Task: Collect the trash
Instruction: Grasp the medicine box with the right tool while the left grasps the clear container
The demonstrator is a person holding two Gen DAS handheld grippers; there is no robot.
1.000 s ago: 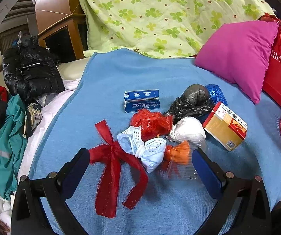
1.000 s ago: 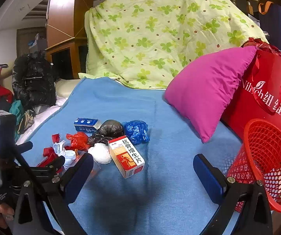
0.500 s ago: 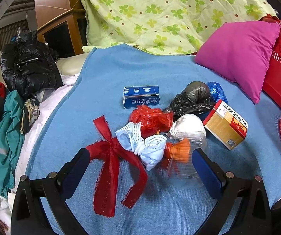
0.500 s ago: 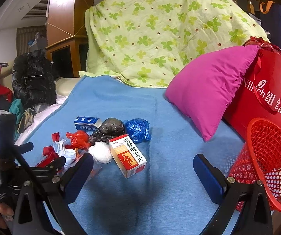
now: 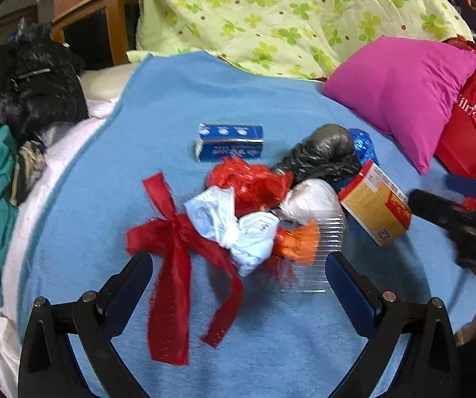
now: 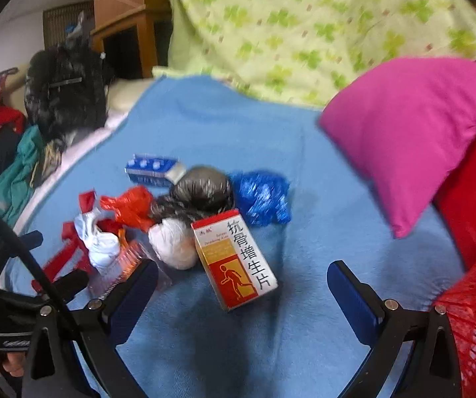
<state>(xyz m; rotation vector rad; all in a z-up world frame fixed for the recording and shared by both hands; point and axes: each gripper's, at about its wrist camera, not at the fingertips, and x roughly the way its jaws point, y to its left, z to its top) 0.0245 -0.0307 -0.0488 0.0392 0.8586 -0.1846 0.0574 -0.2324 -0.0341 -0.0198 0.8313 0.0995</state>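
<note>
Both claws are spread wide and hold nothing. The left gripper (image 5: 239, 282) hovers over the red ribbon (image 5: 174, 248) and a white wad (image 5: 238, 229); the right gripper (image 6: 241, 293) brackets the medicine box (image 6: 238, 258). The trash pile lies mid-bed on a blue blanket (image 6: 304, 331), with a black bag (image 6: 201, 192) and blue box (image 5: 229, 141) behind it. A pink pillow (image 6: 410, 132) and red basket (image 6: 473, 325) sit to the right, the basket cut off by the edge. A clear, possibly plastic tray (image 5: 317, 255) is blurred
</note>
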